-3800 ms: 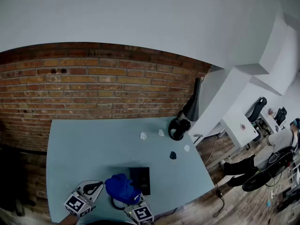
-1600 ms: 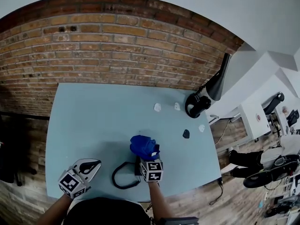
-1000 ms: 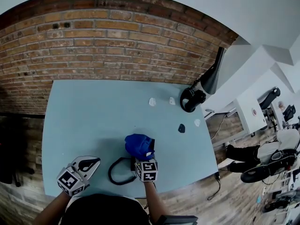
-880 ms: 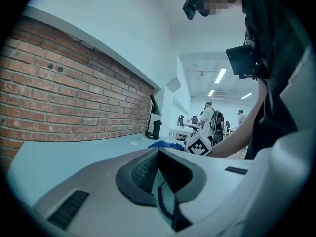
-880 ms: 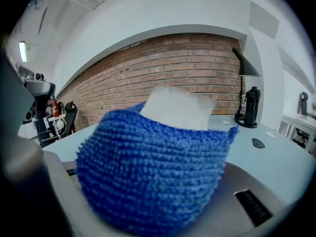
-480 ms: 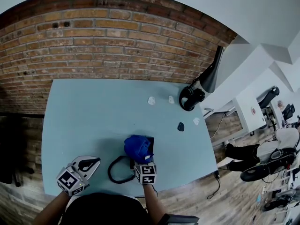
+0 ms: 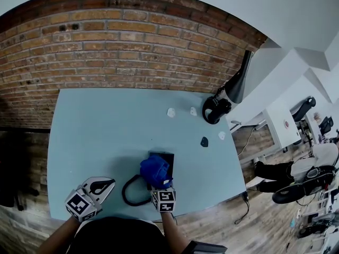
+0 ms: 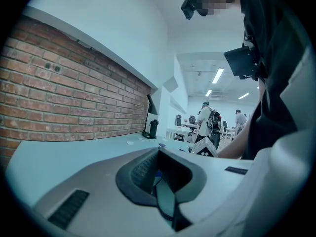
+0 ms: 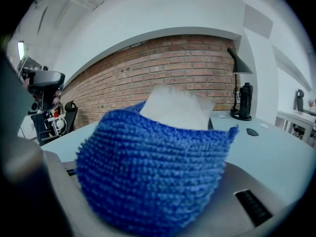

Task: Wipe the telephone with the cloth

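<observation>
A black telephone (image 7: 165, 158) lies on the light blue table (image 7: 95, 136) near its front edge, and its coiled cord (image 7: 131, 190) loops off to the left. A bunched blue cloth (image 7: 154, 170) covers the phone's near part. My right gripper (image 7: 158, 182) is shut on that cloth, which rests on the phone. In the right gripper view the blue cloth (image 9: 153, 167) fills the space between the jaws, with a white tag (image 9: 175, 107) on top. My left gripper (image 7: 99, 185) sits at the front left, away from the phone, its jaws together and holding nothing.
A black desk lamp (image 7: 221, 106) stands at the table's far right corner. Small white bits (image 7: 171, 112) and a small dark piece (image 7: 204, 141) lie near it. A brick wall (image 7: 122, 52) runs behind the table. People (image 8: 210, 125) stand in the room beyond.
My right gripper has drawn the cloth back toward me across the phone, uncovering the phone's far edge. The left gripper has stayed put.
</observation>
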Tool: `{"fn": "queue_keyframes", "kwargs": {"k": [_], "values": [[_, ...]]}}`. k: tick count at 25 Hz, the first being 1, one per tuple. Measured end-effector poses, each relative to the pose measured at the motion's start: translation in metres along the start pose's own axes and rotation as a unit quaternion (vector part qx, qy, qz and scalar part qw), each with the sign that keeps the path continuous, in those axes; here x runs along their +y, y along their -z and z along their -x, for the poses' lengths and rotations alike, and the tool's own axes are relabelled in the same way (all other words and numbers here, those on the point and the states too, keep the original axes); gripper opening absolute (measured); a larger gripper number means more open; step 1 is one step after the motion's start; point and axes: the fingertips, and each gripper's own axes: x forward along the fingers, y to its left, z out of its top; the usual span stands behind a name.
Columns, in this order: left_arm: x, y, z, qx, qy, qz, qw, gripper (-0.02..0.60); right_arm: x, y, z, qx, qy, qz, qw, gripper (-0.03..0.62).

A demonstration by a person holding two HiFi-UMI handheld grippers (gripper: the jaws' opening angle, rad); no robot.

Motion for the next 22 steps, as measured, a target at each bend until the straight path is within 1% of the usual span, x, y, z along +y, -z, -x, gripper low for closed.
{"fn": "queue_keyframes", "kwargs": {"k": [12,18,22], "values": [[-0.007,0.000,0.001,-0.007,0.006,0.003,1.0000,0.021,0.010,0.027,0.021,0.010,-0.012,0.000,1.000,0.130],[-0.007,0.003,0.004,0.003,0.007,0.008,0.9999,0.021,0.015,0.034,0.027,0.017,-0.017,-0.001,1.000,0.130],[-0.012,0.003,0.003,0.012,0.012,0.013,0.9998,0.021,0.016,0.039,0.031,0.022,-0.021,-0.020,0.999,0.130]]}}
